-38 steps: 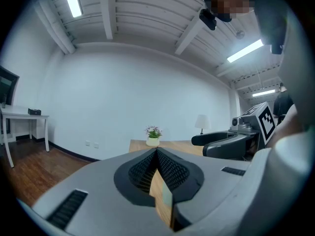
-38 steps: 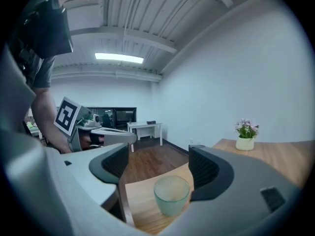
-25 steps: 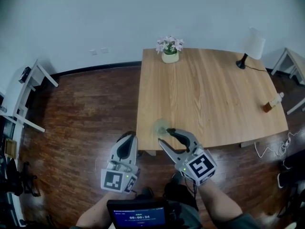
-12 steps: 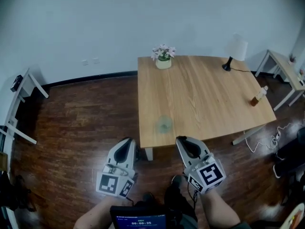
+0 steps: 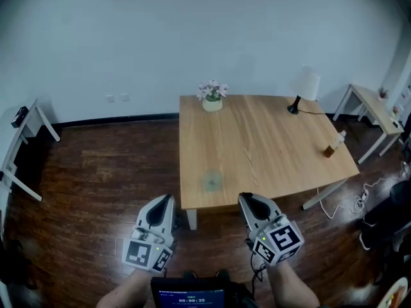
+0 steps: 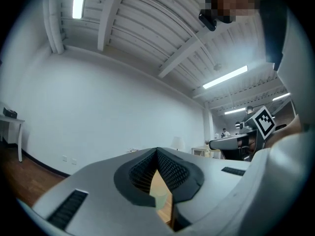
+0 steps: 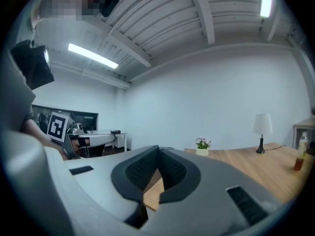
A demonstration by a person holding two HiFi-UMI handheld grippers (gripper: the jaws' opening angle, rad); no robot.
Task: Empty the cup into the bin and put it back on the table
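Note:
A clear, pale-green cup [image 5: 210, 180] stands upright near the front left corner of the wooden table [image 5: 276, 153]. Neither gripper touches it. My left gripper [image 5: 160, 205] hangs over the dark floor just off the table's front left corner, jaws together and empty. My right gripper [image 5: 250, 202] is at the table's front edge, right of the cup, also shut with nothing in it. In the left gripper view the cup [image 6: 160, 196] shows through the slit below the closed fingertips of the left gripper [image 6: 157, 152]. The right gripper view has the closed right gripper [image 7: 158, 152] pointing along the table's left edge.
On the table stand a flower pot [image 5: 212, 97] at the far left corner, a white lamp [image 5: 304, 85] at the far right and a brown bottle [image 5: 331, 147] near the right edge. A small side table [image 5: 374, 106] is at the right, white desk legs [image 5: 22, 143] at the left.
The right gripper was open beside the cup on the table; it has shut empty and drawn back to the table's edge. Both grippers and the view have pulled back and risen.

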